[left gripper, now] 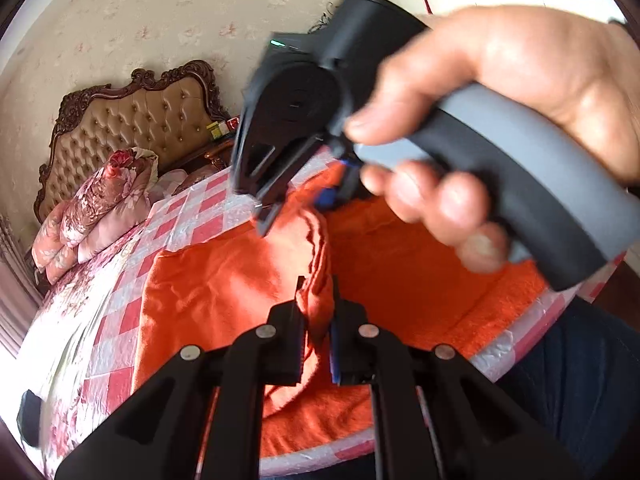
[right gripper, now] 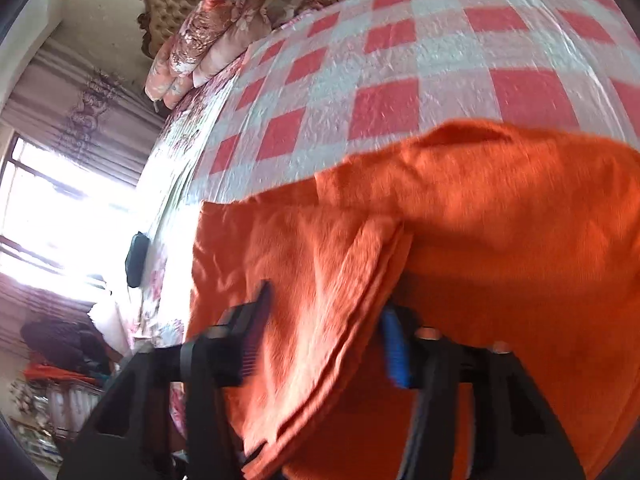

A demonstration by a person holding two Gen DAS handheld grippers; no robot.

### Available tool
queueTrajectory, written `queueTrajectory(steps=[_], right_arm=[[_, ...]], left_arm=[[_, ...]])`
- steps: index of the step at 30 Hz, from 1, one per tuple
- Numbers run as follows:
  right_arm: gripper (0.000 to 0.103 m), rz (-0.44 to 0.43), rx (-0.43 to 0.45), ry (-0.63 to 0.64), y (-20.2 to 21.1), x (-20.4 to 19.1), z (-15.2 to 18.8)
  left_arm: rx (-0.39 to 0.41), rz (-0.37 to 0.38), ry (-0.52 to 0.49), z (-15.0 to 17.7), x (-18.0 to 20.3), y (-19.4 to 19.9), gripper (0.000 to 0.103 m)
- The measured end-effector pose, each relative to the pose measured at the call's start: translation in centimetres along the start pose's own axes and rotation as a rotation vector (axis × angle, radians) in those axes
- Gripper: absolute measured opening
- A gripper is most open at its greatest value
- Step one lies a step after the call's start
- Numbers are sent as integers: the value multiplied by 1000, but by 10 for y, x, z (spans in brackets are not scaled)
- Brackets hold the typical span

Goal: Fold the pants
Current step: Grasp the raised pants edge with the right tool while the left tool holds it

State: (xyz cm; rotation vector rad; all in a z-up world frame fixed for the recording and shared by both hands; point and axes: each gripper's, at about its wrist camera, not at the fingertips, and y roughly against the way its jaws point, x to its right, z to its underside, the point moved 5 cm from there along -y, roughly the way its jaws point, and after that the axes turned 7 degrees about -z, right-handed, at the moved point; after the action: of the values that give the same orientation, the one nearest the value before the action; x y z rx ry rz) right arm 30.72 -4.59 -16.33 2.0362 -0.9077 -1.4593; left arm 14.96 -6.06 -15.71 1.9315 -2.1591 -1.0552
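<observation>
Orange pants [left gripper: 400,264] spread on the checked bedspread [left gripper: 192,216], mid-fold.

Left gripper [left gripper: 316,300] pinched tight on a raised ridge of cloth, probably to lift that edge for folding; right gripper [right gripper: 324,320] straddling a hanging fold, jaws apart in its own blurred view (grip not clear, so cannot tell); no containers in sight.
</observation>
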Motion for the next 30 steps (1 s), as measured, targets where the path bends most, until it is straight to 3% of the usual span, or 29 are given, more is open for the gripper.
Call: queueTrajectory(steps=[1, 10, 13, 15, 18, 25, 30], right_arm=[[7, 5, 10, 6, 0, 1, -2], [6, 41, 55, 31, 10, 9, 0], [6, 53, 58, 37, 11, 10, -1], [6, 78, 41, 52, 7, 12, 0], [6, 87, 36, 47, 4, 14, 1], [7, 93, 38, 45, 1, 18, 4], [7, 100, 56, 50, 5, 16, 5]], left_arm=[[-3, 2, -2, 0, 2, -1, 9], [-9, 16, -13, 4, 13, -7, 12], [-13, 41, -24, 5, 20, -7, 17], [-21, 72, -24, 7, 25, -8, 26], [-42, 114, 9, 9, 26, -10, 33], [-94, 187, 99, 14, 19, -15, 37], [-74, 208, 183, 13, 0, -7, 38]])
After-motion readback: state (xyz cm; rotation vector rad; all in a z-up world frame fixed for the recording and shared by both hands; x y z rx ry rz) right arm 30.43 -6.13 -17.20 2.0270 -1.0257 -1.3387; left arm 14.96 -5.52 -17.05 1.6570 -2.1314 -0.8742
